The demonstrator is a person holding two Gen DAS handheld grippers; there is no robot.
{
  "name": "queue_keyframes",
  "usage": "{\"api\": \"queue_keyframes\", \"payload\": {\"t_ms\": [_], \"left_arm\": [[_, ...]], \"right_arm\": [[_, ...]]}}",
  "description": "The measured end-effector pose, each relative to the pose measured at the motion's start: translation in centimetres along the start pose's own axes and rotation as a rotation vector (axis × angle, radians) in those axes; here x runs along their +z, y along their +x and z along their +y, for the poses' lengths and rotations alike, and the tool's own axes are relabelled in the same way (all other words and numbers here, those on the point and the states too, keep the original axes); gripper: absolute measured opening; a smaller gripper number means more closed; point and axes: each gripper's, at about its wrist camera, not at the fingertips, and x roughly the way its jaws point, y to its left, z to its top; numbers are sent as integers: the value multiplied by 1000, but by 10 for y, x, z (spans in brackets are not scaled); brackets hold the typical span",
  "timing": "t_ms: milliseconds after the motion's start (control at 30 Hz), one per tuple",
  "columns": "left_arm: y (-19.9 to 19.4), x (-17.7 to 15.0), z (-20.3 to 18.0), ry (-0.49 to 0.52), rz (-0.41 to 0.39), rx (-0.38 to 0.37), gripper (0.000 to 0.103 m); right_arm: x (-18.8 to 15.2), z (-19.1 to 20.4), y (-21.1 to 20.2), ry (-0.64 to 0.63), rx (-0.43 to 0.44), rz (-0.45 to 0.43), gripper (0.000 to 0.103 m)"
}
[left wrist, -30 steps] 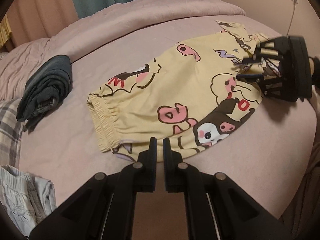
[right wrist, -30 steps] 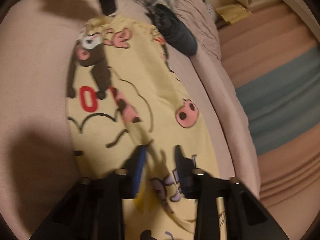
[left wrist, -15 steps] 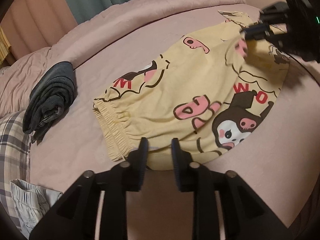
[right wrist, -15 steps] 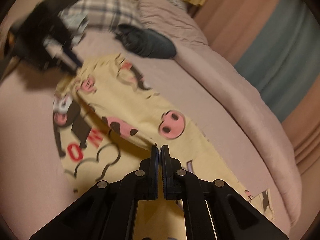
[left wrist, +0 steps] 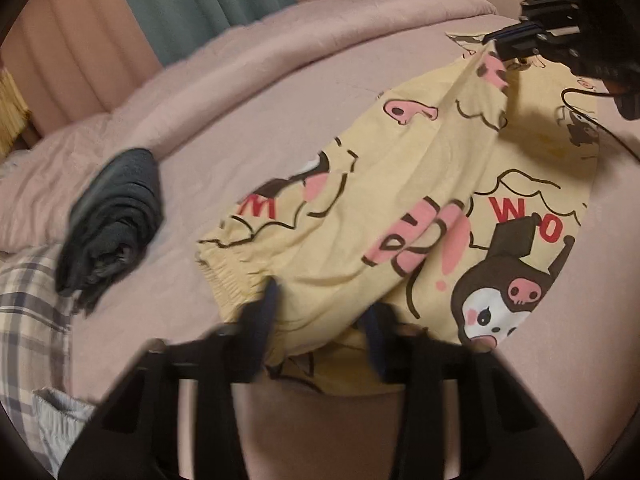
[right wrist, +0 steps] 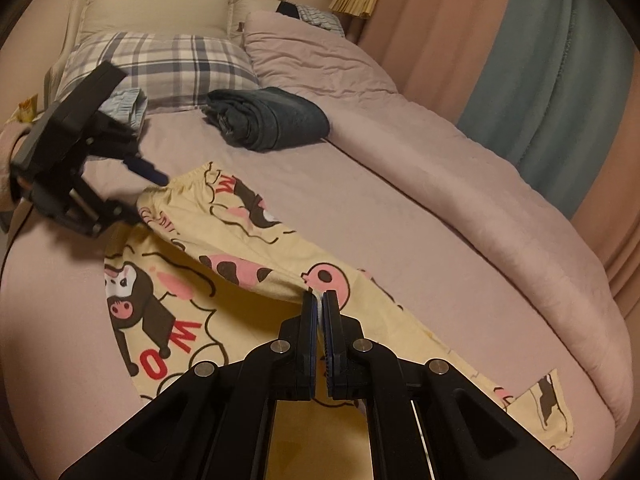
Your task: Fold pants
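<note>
Pants (right wrist: 248, 276) lie on the pink bed (right wrist: 400, 216); since a second ago the right gripper (right wrist: 320, 300) has pinched and lifted a fold. The left gripper (left wrist: 320, 320) looks spread at the near waistband, closing, so folding can begin.

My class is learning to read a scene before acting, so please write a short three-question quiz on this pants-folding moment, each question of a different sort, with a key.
1. True or false: the right gripper is shut on the yellow pants.
2. What lies on the bed, apart from the pants, near the pillow?
A. an open book
B. a dark folded garment
C. a pair of shoes
3. Fill in: the pillow's cover has a ____ pattern.

Key: 1 true; 2 B; 3 checked.
</note>
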Motion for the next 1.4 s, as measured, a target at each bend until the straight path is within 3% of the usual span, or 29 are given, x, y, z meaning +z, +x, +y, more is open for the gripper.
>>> {"api": "queue_keyframes", "payload": {"t_ms": [100,267,500,667,900,1000,1033,1100,1167,1200,1367,1400], "left_arm": [[1,3,10,-44,12,-45,4],[-26,5,22,-71,-43,-14,4],[-14,-20,-2,34,50,-3,4],[-6,-28,-10,54,64,-3,4],[-10,-31,-12,57,73,-2,5],[-5,-34,-19,64,92,27,7],[-6,-34,-20,56,97,30,12],[-14,-37,-17,21,107,22,31],[-30,-40,-15,-20,103,5,70],[-37,-42,-17,-26,97,16,77],[-55,-30,-33,-115,77,-49,76],[-54,-19,-40,-145,64,-90,76]], "right_arm": [[-2,1,-1,-7,0,4,4],[-4,8,-8,-30,23,7,4],[-32,53,-10,-178,93,95,4],[-54,78,0,-282,78,156,4],[-58,92,-6,-309,151,153,4],[-60,97,6,-303,139,165,4],[-58,94,5,-270,146,162,4],[-52,82,2,-196,159,178,4],[-52,68,-10,-128,181,171,4],[-53,59,-17,-86,187,168,4],[-69,-34,-57,296,156,123,5],[-73,-57,-63,371,131,113,12]]}}
